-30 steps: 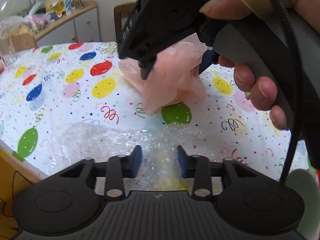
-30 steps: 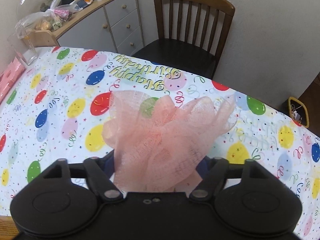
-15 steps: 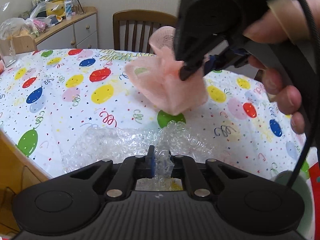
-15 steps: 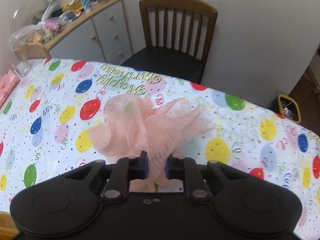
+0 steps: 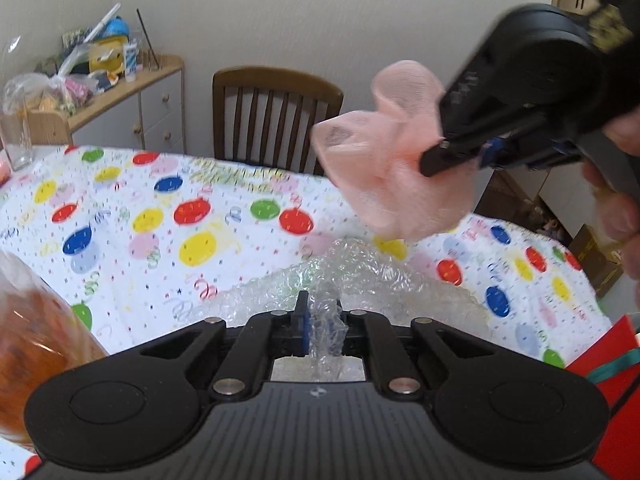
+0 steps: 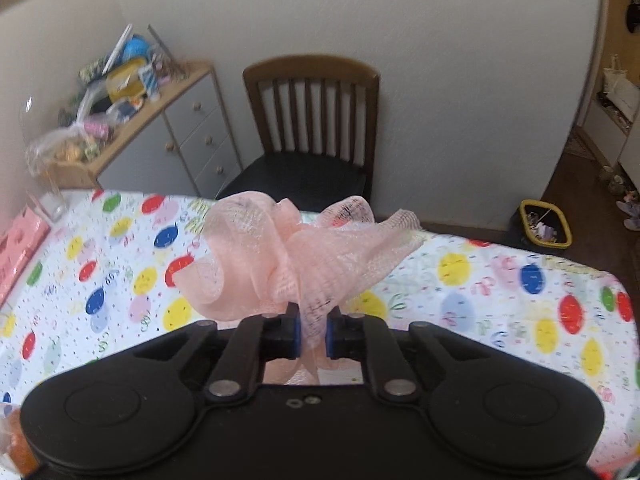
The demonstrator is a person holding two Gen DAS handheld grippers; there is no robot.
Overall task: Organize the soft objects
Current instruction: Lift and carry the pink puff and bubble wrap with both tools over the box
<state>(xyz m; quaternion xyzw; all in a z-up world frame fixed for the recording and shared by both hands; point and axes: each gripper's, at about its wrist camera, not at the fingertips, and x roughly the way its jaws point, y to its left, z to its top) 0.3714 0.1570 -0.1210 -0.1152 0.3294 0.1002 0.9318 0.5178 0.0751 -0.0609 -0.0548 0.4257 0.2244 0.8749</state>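
Pink mesh fabric (image 6: 296, 260) bunched, lifted clear above tabletop (image 6: 500, 292), pinched in right hand-held gripper (image 6: 311, 334). Bubble wrap (image 5: 360, 276) trailing on tabletop, one fold pinched in left hand-held gripper (image 5: 320, 330). Wooden chair (image 6: 316, 128) beyond.

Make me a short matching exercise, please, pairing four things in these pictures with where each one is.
Things:
1. pink mesh fabric
2. bubble wrap
3. wooden chair
4. drinking glass

Places:
A. pinched in the left gripper
B. behind the table's far edge, against the wall
C. pinched in the right gripper, off the tablecloth
D. standing near the table's far left corner

Pairs: 1-C, 2-A, 3-B, 4-D
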